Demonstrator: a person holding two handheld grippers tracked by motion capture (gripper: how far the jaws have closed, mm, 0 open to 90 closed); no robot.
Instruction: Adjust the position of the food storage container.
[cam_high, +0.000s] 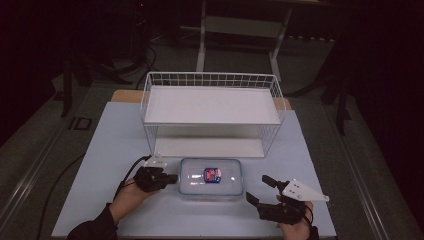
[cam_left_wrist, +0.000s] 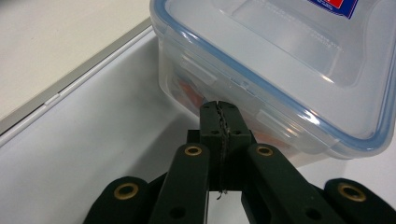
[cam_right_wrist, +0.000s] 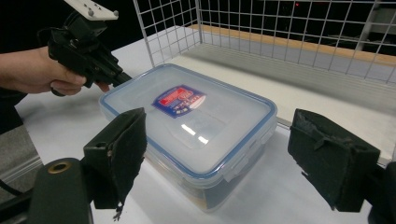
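A clear plastic food box (cam_high: 211, 179) with a blue-rimmed lid and a red and blue label lies flat on the table, in front of the wire rack. My left gripper (cam_high: 175, 178) is shut, its tips against the box's left side. In the left gripper view, the closed jaws of that gripper (cam_left_wrist: 219, 111) meet the box (cam_left_wrist: 280, 56) just below the lid's side clip, with nothing held between them. My right gripper (cam_high: 258, 189) stands open off the box's front right corner. In the right gripper view, the box (cam_right_wrist: 187, 121) lies ahead, between the right gripper's (cam_right_wrist: 219, 154) spread pads (cam_right_wrist: 122, 154).
A white two-level wire rack (cam_high: 212, 105) stands behind the box, its lower shelf (cam_high: 207, 147) close to the box's far side. A pale blue tabletop (cam_high: 115, 150) extends left and right of the box. The left hand (cam_right_wrist: 32, 70) holds its gripper (cam_right_wrist: 93, 51).
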